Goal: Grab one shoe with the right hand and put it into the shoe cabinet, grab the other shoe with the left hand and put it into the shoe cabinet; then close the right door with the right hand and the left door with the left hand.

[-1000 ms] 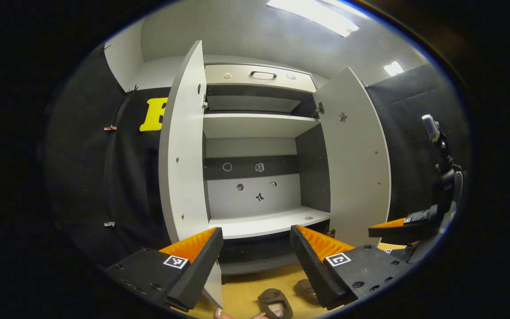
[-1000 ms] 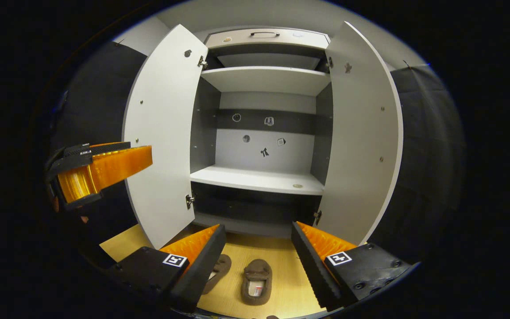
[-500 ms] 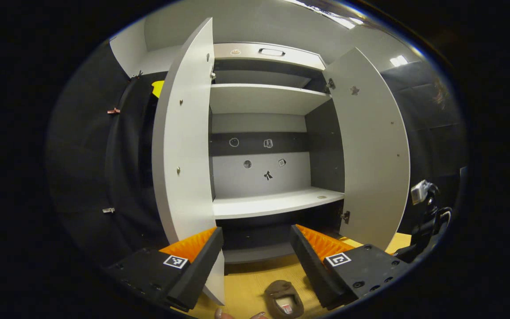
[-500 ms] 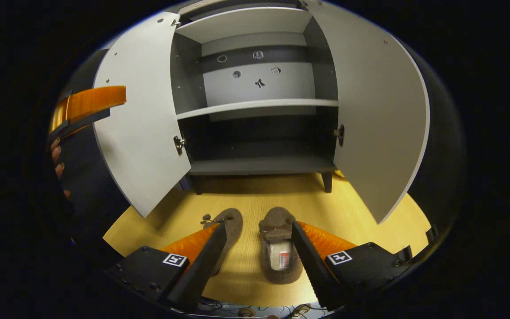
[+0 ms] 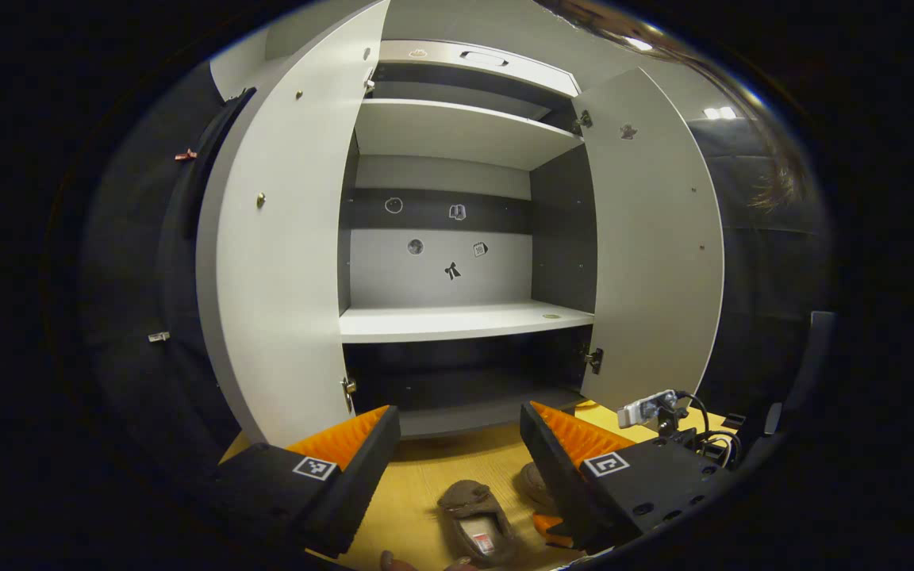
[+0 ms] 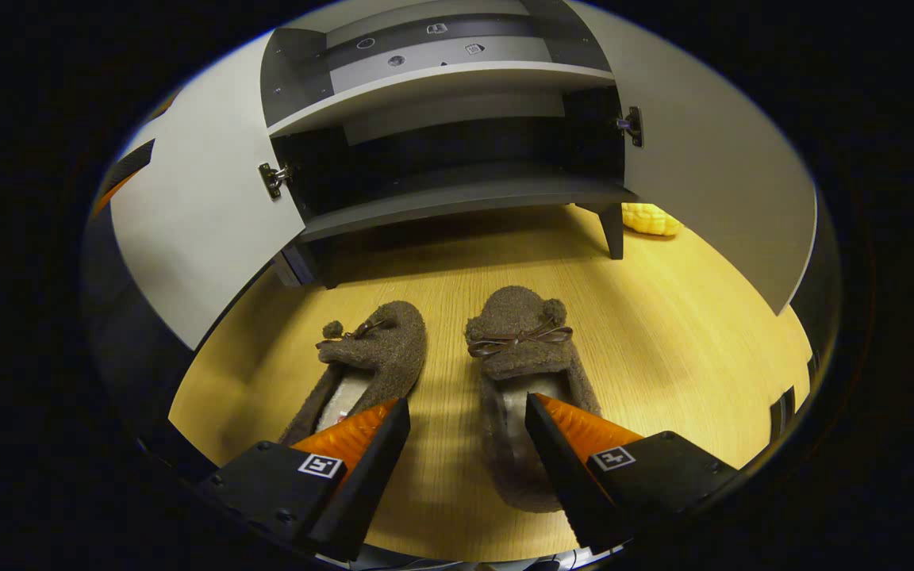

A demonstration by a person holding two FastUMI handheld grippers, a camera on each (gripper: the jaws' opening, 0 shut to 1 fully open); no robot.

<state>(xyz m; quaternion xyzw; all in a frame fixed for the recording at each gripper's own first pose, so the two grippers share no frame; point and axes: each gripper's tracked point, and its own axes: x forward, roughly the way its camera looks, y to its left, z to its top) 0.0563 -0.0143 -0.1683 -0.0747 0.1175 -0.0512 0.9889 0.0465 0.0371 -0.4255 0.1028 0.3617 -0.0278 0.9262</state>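
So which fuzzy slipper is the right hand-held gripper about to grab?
Probably the brown slipper with the bow, the one on the right. One finger of the right hand-held gripper overlaps its opening; the other slipper lies left of the fingers.

You are working in a recording booth staged as a home entryway: black cloth walls (image 5: 758, 262) are surrounding a shoe cabinet (image 5: 457, 238) on wood flooring (image 6: 663, 333).

pale wood-grain floor (image 6: 663, 333), dark cloth booth wall (image 5: 766, 262), grey ceiling with bright strip lights (image 5: 715, 113)

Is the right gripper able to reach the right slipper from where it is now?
Probably yes: the right gripper is open just above the right slipper, and nothing lies between them.
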